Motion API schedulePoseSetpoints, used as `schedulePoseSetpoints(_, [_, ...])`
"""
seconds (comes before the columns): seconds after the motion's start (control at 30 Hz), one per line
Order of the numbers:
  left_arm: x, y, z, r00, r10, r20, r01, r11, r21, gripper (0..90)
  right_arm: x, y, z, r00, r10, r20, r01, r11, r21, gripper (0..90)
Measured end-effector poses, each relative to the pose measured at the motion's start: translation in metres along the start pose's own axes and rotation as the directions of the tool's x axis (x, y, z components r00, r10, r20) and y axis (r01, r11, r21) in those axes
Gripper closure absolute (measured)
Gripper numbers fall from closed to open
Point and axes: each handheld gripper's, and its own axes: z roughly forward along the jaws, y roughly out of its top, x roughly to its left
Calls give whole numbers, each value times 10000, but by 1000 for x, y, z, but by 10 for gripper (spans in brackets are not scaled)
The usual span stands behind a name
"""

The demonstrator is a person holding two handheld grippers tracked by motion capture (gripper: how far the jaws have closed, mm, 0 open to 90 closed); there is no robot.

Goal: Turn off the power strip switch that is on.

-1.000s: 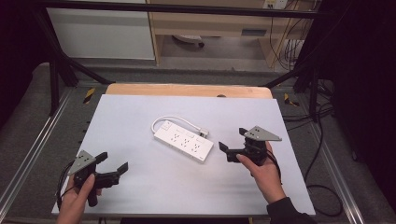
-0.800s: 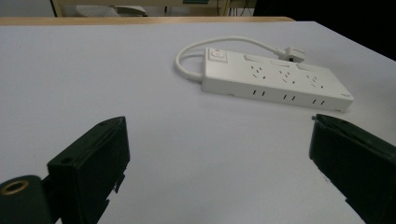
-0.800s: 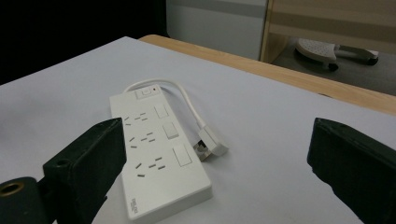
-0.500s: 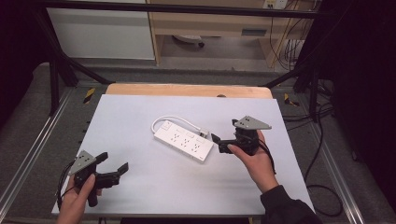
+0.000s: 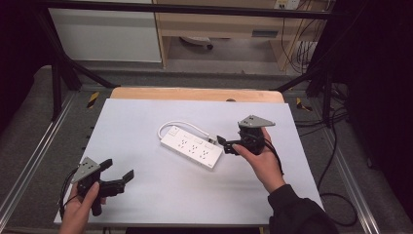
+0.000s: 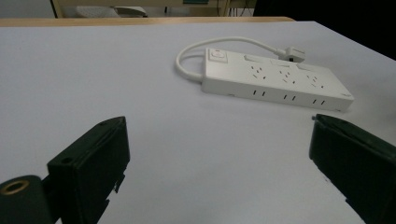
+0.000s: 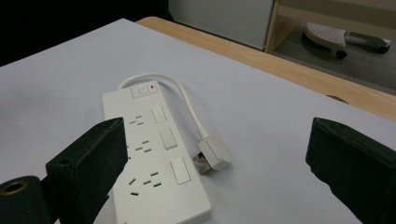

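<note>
A white power strip point(image 5: 191, 146) lies flat in the middle of the white table point(image 5: 146, 122), its short white cable point(image 5: 187, 126) looping back to a plug point(image 5: 213, 138) beside it. My right gripper point(image 5: 223, 145) hovers open just right of the strip's near end, jaws pointing left at the plug point(image 7: 214, 157) and strip point(image 7: 154, 158). My left gripper point(image 5: 117, 174) rests open near the front left corner, far from the strip point(image 6: 275, 79), nothing between its jaws.
A wooden strip point(image 5: 195, 94) borders the table's far edge. Black frame bars point(image 5: 63, 68) stand at both sides, and cables point(image 5: 336, 161) hang off the right edge. Wide bare tabletop lies left of and in front of the power strip.
My right gripper has moved left and forward, from the table's right side up to the near end of the power strip. The left gripper has stayed put.
</note>
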Motion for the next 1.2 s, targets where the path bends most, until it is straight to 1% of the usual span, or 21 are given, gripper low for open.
schedulePoseSetpoints(0.07, [0, 0, 0, 10000, 29, 14, -29, 10000, 26, 52, -1, 2, 4, 10000, 70, -11, -70, 10000, 63, 67])
schedulePoseSetpoints(0.3, [0, 0, 0, 10000, 9, 33, -9, 10000, 9, 51, -3, 5, 11, 10000, 59, -17, -58, 9998, 200, 68])
schedulePoseSetpoints(0.33, [0, 0, 0, 10000, 7, 24, -7, 10000, 14, 52, -4, 6, 12, 9999, 22, 166, -28, 9993, 367, 69])
schedulePoseSetpoints(0.37, [0, 0, 0, 10000, 5, 23, -5, 10000, 15, 52, -5, 6, 13, 9996, 24, 275, -35, 9992, 395, 69])
schedulePoseSetpoints(0.47, [0, 0, 0, 10000, -3, 41, 3, 10000, 23, 52, -6, 8, 14, 9997, 30, 243, -40, 9991, 418, 60])
schedulePoseSetpoints(0.53, [0, 0, 0, 10000, -2, 28, 2, 10000, 17, 52, -5, 10, 16, 9998, -99, 153, 92, 9990, 430, 57])
schedulePoseSetpoints(0.63, [0, 0, 0, 10000, 11, 24, -12, 10000, 32, 51, -5, 12, 17, 9999, -121, 96, 116, 9989, 464, 62])
schedulePoseSetpoints(0.67, [0, 0, 0, 10000, 17, 28, -17, 10000, 34, 52, -4, 14, 19, 9998, -180, 34, 178, 9985, 515, 104])
schedulePoseSetpoints(0.7, [0, 0, 0, 10000, 37, 53, -37, 10000, 49, 52, -4, 14, 19, 9998, -180, 34, 178, 9985, 515, 104])
schedulePoseSetpoints(0.73, [0, 0, 0, 10000, 45, 65, -46, 10000, 54, 52, -3, 15, 21, 9994, -290, -174, 302, 9969, 724, 195])
schedulePoseSetpoints(0.77, [0, 0, 0, 10000, 51, 79, -51, 10000, 58, 52, -3, 15, 22, 9992, -321, -220, 337, 9965, 770, 234])
schedulePoseSetpoints(0.83, [-1, 0, 0, 9999, 62, 98, -63, 10000, 75, 52, -2, 16, 23, 9991, -327, -276, 348, 9962, 797, 251])
schedulePoseSetpoints(0.87, [-1, 0, 1, 9999, 85, 107, -86, 9999, 90, 51, -2, 16, 25, 9988, -345, -355, 375, 9955, 865, 316])
schedulePoseSetpoints(0.9, [-1, 0, 1, 9999, 118, 103, -119, 9999, 125, 51, -2, 16, 25, 9988, -345, -355, 375, 9955, 865, 316])
schedulePoseSetpoints(0.97, [-2, 0, 1, 9998, 143, 125, -145, 9998, 129, 52, -4, 15, 29, 9988, -200, -442, 231, 9973, 691, 425])
schedulePoseSetpoints(1.0, [-2, 0, 1, 9998, 149, 134, -151, 9998, 131, 52, -4, 15, 29, 9988, -200, -442, 231, 9973, 691, 425])
schedulePoseSetpoints(1.03, [-2, -1, 1, 9998, 147, 130, -149, 9998, 131, 51, -5, 14, 33, 9990, -232, -378, 256, 9977, 632, 474])
schedulePoseSetpoints(1.07, [-2, -1, 1, 9998, 169, 108, -171, 9997, 144, 51, -5, 14, 33, 9990, -232, -378, 256, 9977, 632, 474])
schedulePoseSetpoints(1.13, [-1, -1, 1, 9998, 168, 98, -169, 9997, 147, 52, -6, 14, 36, 9992, -221, -325, 241, 9977, 629, 549])
schedulePoseSetpoints(1.2, [-1, -1, 1, 9998, 161, 93, -162, 9998, 140, 52, -7, 14, 40, 9990, -356, -255, 369, 9978, 542, 617])
